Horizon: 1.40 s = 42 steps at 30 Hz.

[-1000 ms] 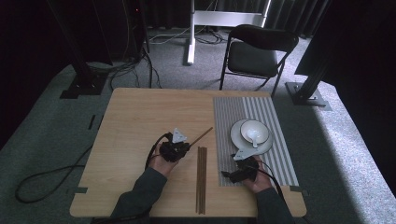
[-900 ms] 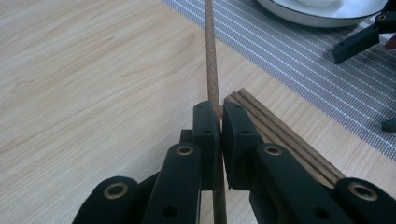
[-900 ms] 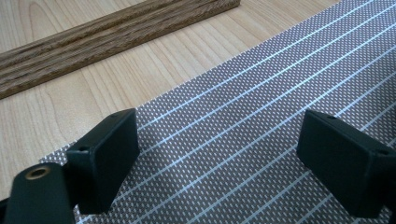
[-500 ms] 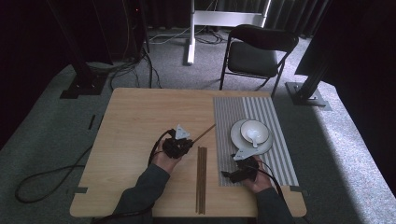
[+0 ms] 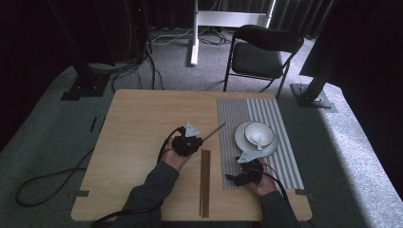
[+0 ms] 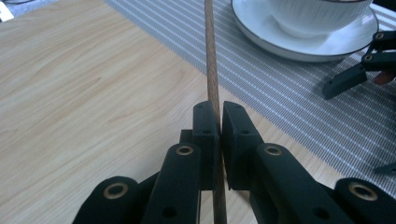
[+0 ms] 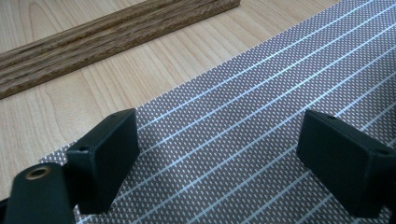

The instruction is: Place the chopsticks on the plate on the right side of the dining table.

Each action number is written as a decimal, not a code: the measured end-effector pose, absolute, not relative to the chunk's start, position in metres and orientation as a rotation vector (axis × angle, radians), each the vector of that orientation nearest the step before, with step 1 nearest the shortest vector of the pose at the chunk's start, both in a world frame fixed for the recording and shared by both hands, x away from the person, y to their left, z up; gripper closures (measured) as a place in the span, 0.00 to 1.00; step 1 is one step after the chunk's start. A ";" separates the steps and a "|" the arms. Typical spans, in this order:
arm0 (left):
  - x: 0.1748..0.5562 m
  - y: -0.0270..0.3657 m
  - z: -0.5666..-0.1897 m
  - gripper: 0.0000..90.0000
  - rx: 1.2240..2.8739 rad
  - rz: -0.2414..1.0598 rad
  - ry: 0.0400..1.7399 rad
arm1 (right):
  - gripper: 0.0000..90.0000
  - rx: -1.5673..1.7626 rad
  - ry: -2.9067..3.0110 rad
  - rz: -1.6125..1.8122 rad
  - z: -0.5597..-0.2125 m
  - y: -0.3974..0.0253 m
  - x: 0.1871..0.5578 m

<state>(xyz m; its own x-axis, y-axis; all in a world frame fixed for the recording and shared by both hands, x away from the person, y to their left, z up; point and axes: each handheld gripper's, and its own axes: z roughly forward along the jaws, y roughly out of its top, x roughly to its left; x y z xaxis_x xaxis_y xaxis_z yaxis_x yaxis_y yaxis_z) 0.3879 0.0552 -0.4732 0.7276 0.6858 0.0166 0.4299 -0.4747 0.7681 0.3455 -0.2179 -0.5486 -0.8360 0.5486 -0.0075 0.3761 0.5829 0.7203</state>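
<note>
My left gripper [image 5: 196, 142] is shut on a single brown wooden chopstick [image 5: 214, 131], which slants away to the right toward the mat. In the left gripper view the chopstick [image 6: 212, 70] runs straight up between the closed jaws of the left gripper [image 6: 219, 126]. Several more chopsticks [image 5: 205, 183] lie in a bundle on the wooden table [image 5: 138, 123]. My right gripper [image 5: 235, 179] rests open on the striped mat [image 5: 280, 142]. In its own view, the right gripper [image 7: 224, 158] holds nothing, and the chopsticks [image 7: 107, 37] lie at upper left.
A white plate [image 5: 242, 142] carries a white bowl [image 5: 259, 133] with a spoon, on the mat just beyond my right gripper. The left gripper view shows the plate [image 6: 299, 44] ahead to the right. A black folding chair [image 5: 261, 52] stands behind the table.
My left gripper has moved a little away and to the right with the chopstick, bringing its tip closer to the mat. The right gripper has stayed where it was.
</note>
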 end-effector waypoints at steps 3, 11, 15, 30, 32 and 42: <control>0.390 0.050 -0.471 0.94 2.134 0.410 0.830 | 0.13 0.771 2.586 1.095 -0.549 -0.218 0.345; 0.395 0.050 -0.472 0.94 2.141 0.408 0.830 | 0.13 0.771 2.586 1.095 -0.549 -0.218 0.345; 0.397 0.048 -0.470 0.94 2.142 0.411 0.825 | 0.13 0.772 2.586 1.095 -0.549 -0.218 0.345; 0.404 0.035 -0.470 0.94 2.153 0.400 0.808 | 0.13 0.771 2.586 1.095 -0.549 -0.218 0.345; 0.404 0.034 -0.470 0.94 2.152 0.398 0.807 | 0.13 0.771 2.586 1.095 -0.549 -0.218 0.345; 0.409 0.021 -0.469 0.94 2.158 0.393 0.783 | 0.13 0.774 2.586 1.096 -0.548 -0.218 0.345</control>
<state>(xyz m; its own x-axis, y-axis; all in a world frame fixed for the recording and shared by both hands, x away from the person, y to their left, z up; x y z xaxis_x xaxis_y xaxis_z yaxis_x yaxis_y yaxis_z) 0.4091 0.0214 -0.4692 0.7615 0.6478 0.0195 0.4030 -0.4970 0.7685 0.3454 -0.2178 -0.5485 -0.8349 0.5504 -0.0036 0.3803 0.5816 0.7191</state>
